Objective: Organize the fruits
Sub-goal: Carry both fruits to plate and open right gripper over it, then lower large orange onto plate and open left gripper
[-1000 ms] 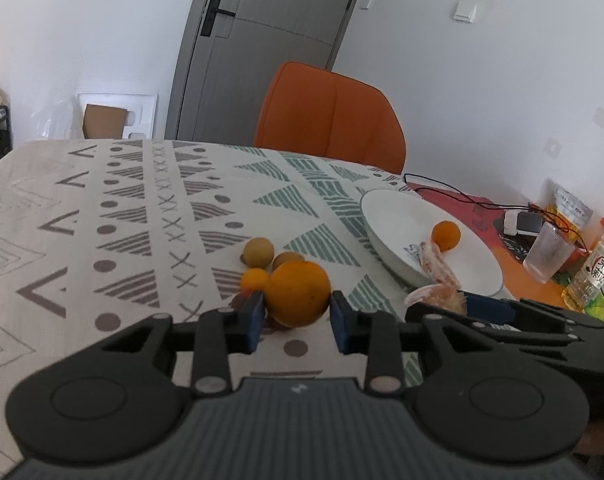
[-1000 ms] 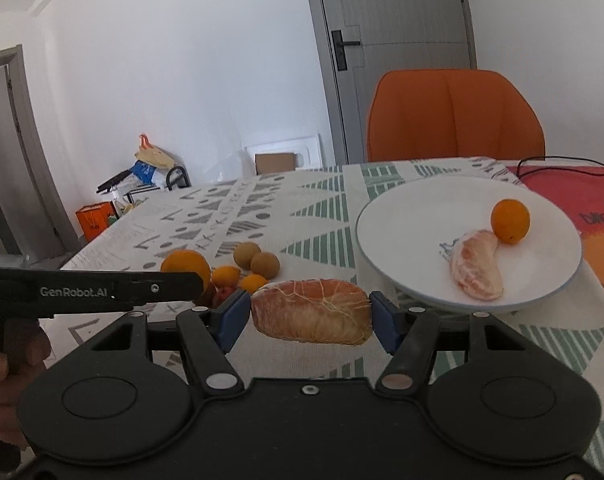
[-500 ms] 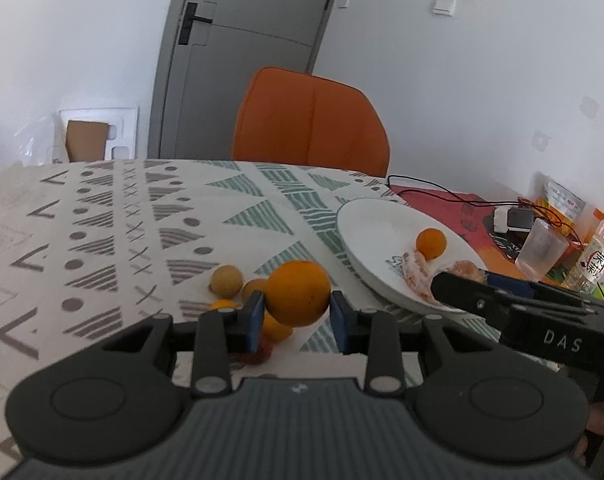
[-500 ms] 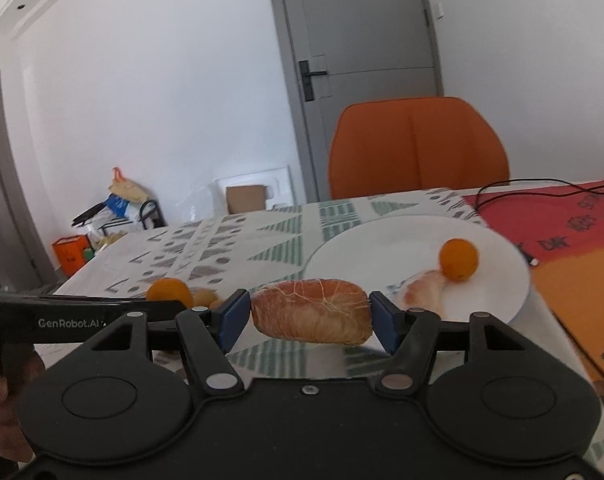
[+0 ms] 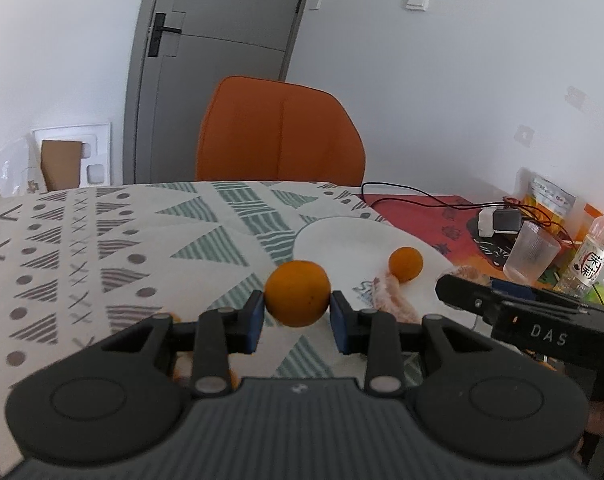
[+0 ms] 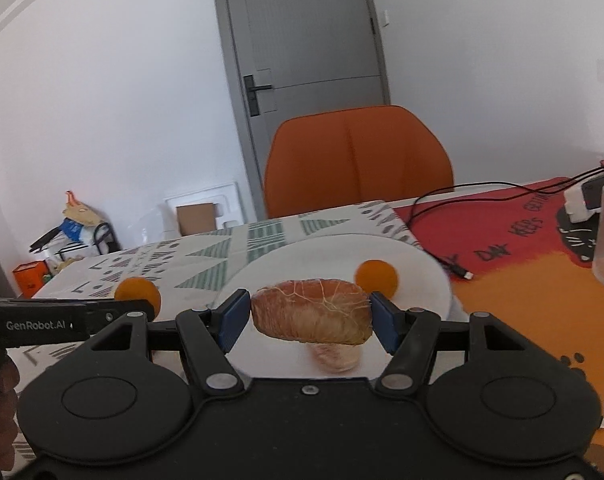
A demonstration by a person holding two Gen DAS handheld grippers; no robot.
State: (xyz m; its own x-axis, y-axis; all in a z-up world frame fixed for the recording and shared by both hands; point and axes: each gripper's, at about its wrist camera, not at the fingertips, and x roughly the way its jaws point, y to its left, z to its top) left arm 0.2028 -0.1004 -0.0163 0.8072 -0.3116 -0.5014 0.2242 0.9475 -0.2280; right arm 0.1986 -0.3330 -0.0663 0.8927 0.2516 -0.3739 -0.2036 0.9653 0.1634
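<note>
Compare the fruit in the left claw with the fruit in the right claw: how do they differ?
The orange in the left claw is round, smooth and unpeeled; the peeled citrus segment in the right claw is long, pinkish and covered with white pith threads. The orange is narrow between the pads; the segment spans a wider gap. Both are held above the table near the white plate.

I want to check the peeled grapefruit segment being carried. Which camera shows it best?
The right wrist view: the peeled grapefruit segment sits centred and unobstructed, clamped between the right gripper fingers above the white plate. The left wrist view shows only a small blurred piece of it behind the right gripper's black body.
</note>
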